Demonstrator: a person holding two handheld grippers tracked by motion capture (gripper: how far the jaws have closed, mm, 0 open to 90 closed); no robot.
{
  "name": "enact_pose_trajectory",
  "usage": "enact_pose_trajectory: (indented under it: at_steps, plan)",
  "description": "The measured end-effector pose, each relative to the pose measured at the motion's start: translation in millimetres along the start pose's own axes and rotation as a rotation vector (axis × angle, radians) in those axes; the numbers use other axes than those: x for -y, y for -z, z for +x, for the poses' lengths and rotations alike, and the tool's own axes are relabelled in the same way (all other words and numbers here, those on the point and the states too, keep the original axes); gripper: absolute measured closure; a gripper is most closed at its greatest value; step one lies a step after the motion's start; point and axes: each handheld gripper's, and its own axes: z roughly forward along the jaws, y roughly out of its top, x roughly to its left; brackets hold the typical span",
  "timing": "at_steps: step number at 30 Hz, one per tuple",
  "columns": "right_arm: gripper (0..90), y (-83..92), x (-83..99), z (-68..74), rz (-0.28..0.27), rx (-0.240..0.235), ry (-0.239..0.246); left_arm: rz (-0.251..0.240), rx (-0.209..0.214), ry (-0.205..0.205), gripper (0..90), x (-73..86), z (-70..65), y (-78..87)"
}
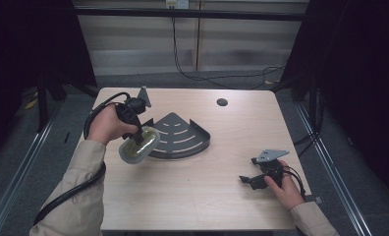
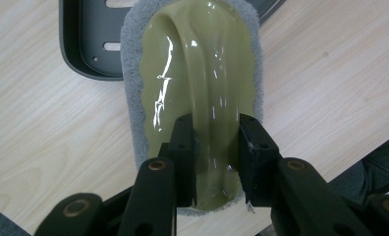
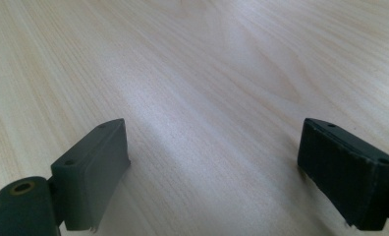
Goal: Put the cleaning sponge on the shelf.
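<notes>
Olive-green scrubbing pad (image 2: 202, 73) with grey fleece underside, clamped by its raised grip between the jaws of the left gripper (image 2: 214, 152), held above the table (image 1: 207, 196) near its left edge, overlapping the dark corner rack (image 1: 182, 135). Right gripper (image 1: 255, 181), jaws wide and empty, rests near the right front corner.

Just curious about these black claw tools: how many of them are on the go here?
2. The left gripper is held above the table's left side, clamping an olive scrubbing pad. The right gripper rests low at the table's right front, jaws open.

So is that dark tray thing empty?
Looks empty: the corner tray shows bare slots, and the scrubber is held beside it.
</notes>
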Motion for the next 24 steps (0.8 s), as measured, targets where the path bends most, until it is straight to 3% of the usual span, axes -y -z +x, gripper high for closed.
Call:
enact_pose_trajectory:
  at_steps: [4,11,12,13,18,19,20,24]
  plan:
    - [11.4,0.1,-0.1,-0.1,0.002,-0.001,0.000,0.001,-0.018,-0.001,70.8,-3.5,4.0,2.5]
    - [11.4,0.1,-0.1,0.0,0.002,0.000,0.000,-0.003,0.001,0.013,70.8,-10.3,8.2,1.7]
    - [11.4,0.1,0.0,-0.1,0.002,-0.001,0.001,-0.009,-0.006,-0.010,70.8,-11.9,9.7,1.7]
    - [11.4,0.1,0.0,0.0,0.002,-0.001,0.000,-0.011,0.005,0.005,70.8,-12.9,8.7,1.3]
    - [11.4,0.2,-0.1,0.0,0.002,-0.001,0.000,-0.010,-0.006,-0.006,70.8,-19.8,8.6,1.0]
    - [11.4,0.1,-0.1,0.0,0.002,-0.001,0.000,-0.007,-0.012,-0.029,70.8,-21.9,9.4,1.3]
    - [11.4,0.1,-0.1,-0.1,0.002,-0.001,0.001,-0.012,-0.012,-0.016,70.8,-23.2,8.1,0.9]
    - [11.4,0.1,-0.1,-0.1,0.002,-0.001,0.000,-0.015,-0.013,-0.028,70.8,-30.2,7.4,-0.1]
